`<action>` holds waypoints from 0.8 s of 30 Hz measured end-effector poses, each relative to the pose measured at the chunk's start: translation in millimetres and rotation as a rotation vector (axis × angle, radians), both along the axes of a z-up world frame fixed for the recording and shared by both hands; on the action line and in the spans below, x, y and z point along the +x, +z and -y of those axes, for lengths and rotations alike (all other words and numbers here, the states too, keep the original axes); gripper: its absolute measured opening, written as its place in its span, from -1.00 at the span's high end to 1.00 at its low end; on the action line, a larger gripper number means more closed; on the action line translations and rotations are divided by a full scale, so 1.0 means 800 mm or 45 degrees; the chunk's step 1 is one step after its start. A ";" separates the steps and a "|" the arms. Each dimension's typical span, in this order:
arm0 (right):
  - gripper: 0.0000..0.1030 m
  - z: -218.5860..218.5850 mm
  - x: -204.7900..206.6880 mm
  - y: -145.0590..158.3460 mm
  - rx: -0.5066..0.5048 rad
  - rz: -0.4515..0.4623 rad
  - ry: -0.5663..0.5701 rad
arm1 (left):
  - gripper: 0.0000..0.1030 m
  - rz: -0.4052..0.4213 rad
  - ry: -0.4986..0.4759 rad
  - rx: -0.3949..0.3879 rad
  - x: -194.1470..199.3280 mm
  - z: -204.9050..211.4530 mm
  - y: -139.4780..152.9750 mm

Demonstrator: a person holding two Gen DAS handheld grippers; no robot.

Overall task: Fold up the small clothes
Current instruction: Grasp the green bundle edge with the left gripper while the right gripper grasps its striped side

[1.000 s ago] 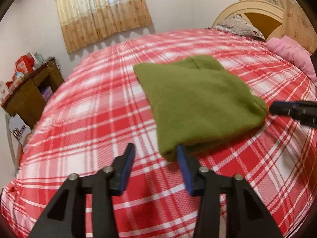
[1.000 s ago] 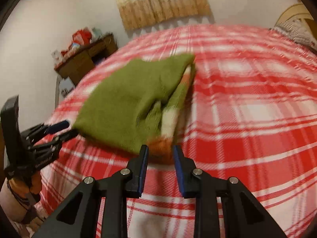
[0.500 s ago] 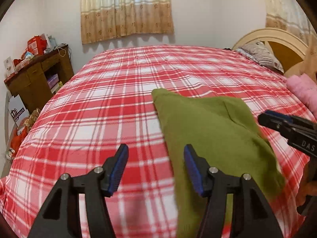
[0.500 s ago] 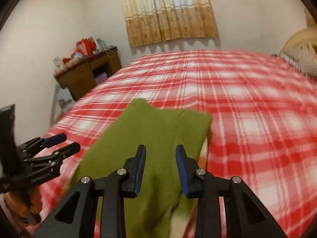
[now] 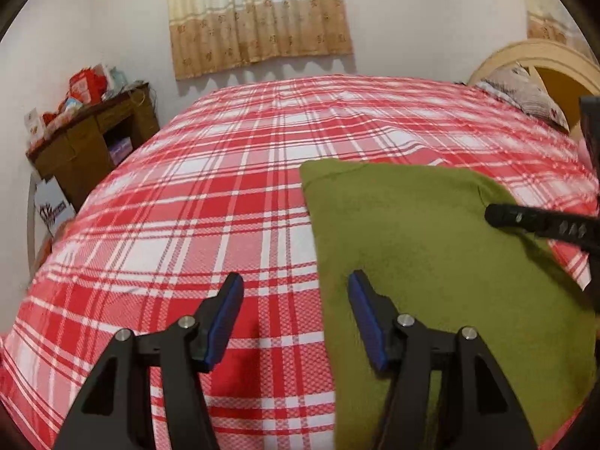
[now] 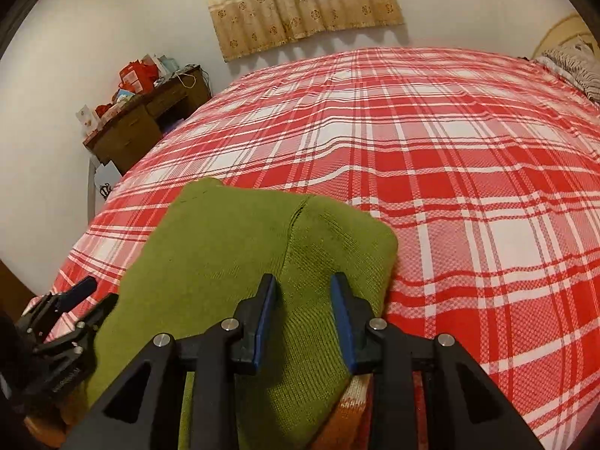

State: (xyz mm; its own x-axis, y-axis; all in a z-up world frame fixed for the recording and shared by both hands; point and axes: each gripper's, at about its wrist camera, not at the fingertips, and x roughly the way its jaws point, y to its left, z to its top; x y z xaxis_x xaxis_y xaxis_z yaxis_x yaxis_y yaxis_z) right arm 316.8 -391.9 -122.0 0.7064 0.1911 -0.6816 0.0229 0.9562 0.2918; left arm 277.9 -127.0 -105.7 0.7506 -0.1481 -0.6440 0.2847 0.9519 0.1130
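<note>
A folded green knit garment lies flat on the red plaid bed cover. My left gripper is open and straddles the garment's left edge, its right finger over the green cloth and its left finger over the bedspread. Nothing is pinched in it. My right gripper hovers open, with a narrow gap, above the garment near its right side. An orange and white striped layer peeks out beneath the green. Each view shows the other gripper: the right gripper and the left gripper.
The plaid bed cover stretches far ahead and to the right. A wooden desk piled with red boxes stands by the wall on the left. A headboard and a patterned pillow sit at the far right. A curtain hangs behind.
Both grippers have swept across the bed, so the garment, once ahead of them, now lies under their fingers. The left jaws have widened. The right gripper has left the orange corner.
</note>
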 end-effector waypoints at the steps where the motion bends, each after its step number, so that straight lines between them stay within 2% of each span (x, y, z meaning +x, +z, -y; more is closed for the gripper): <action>1: 0.37 0.007 -0.010 0.006 0.048 0.025 -0.019 | -0.19 0.000 -0.037 0.022 0.000 -0.001 0.003; 3: 0.24 0.032 -0.042 0.019 0.183 0.115 -0.106 | -0.19 -0.028 -0.087 0.009 0.002 -0.009 0.012; 5: -0.53 0.051 -0.072 0.024 0.301 0.166 -0.159 | -0.19 -0.071 -0.106 -0.075 0.006 -0.024 0.022; 6: -0.59 0.055 -0.085 0.024 0.339 0.176 -0.165 | -0.19 -0.082 -0.108 -0.125 0.007 -0.029 0.026; 10: -0.59 0.055 -0.101 0.013 0.414 0.118 -0.128 | -0.20 -0.169 -0.141 -0.305 0.016 -0.027 0.028; 13: -0.59 0.037 -0.097 0.004 0.358 0.066 -0.092 | -0.20 -0.252 -0.174 -0.389 0.020 -0.011 0.015; 17: -0.59 0.010 -0.087 -0.014 0.240 -0.003 -0.035 | -0.40 -0.358 -0.166 -0.439 0.030 -0.003 -0.008; 21: -0.59 -0.010 -0.085 -0.026 0.236 -0.005 0.017 | -0.56 -0.505 -0.158 -0.639 0.046 -0.026 -0.032; 22: -0.59 -0.021 -0.086 -0.023 0.246 0.009 0.065 | -0.56 -0.507 -0.170 -0.663 0.046 -0.028 -0.032; 24: -0.61 -0.044 -0.086 -0.018 0.214 0.006 0.118 | -0.56 -0.471 -0.199 -0.625 0.043 -0.024 -0.030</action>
State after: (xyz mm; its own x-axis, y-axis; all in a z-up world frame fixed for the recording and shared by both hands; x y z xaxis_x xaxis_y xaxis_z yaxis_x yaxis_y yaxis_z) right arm 247.8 -356.9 -136.3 0.6836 0.3661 -0.6314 -0.0644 0.8920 0.4475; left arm 312.0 -107.8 -129.6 0.4371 -0.5818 -0.6859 0.3609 0.8120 -0.4587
